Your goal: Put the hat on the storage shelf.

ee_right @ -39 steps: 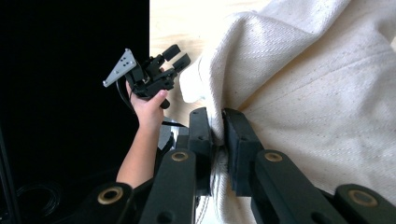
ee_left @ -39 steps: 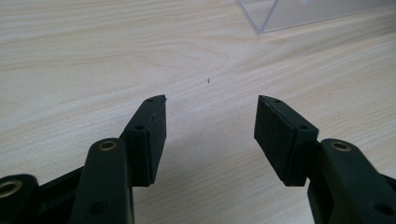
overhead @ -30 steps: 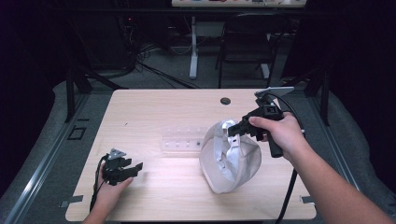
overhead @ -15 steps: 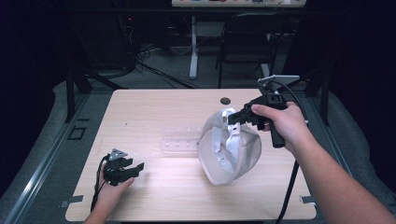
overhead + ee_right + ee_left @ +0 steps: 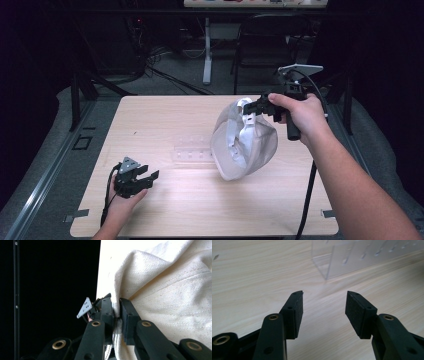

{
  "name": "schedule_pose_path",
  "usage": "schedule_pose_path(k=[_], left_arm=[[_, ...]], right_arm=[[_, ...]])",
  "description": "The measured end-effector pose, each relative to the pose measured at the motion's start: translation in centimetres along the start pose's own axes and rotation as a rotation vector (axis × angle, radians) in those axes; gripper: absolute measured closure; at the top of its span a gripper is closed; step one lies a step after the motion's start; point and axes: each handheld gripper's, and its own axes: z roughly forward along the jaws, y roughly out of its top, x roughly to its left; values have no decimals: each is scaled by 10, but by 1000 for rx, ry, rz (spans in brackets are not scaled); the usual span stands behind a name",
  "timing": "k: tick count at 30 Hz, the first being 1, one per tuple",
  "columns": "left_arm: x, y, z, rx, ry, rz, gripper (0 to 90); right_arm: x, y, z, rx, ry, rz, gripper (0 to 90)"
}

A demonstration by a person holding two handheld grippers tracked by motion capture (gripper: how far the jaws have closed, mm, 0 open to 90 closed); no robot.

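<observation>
My right gripper is shut on the top edge of a white cloth bag, which hangs below it over the right half of the wooden table. In the right gripper view the jaws pinch a fold of the bag at my right gripper. My left gripper rests low near the front left of the table, held in a hand. Its jaws have just been closing a little, and in its own view my left gripper is still open with nothing between the pads.
A clear plastic rack with rows of holes lies mid-table, left of the bag, and shows just ahead of the left jaws. A small black disc sits near the far edge. Dark floor, chairs and cables surround the table.
The right hand has risen with the bag, drawing the cloth up off the table. The left gripper has barely shifted and its jaws look slightly narrower.
</observation>
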Motion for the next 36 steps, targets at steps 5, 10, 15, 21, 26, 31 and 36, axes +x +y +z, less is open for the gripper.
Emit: schedule_pose_path(k=[5,10,15,21,26,31,36], left_arm=[[-29,15,3,-9,-32,72,492],[-62,32,9,-60,-81,170,478],[-101,48,20,-96,-100,301,469],[-132,60,30,-122,-108,386,468],[-143,72,34,-124,-110,399,457],[-154,83,39,-142,-88,414,455],[-158,90,52,-100,-28,418,535]], right_arm=[[1,8,-1,-23,8,7,826],[4,15,1,-45,6,14,826],[6,22,6,-58,-1,25,827],[8,31,17,-67,9,35,827],[9,36,23,-72,10,45,826],[12,41,30,-81,17,56,827],[14,46,36,-89,21,64,826]])
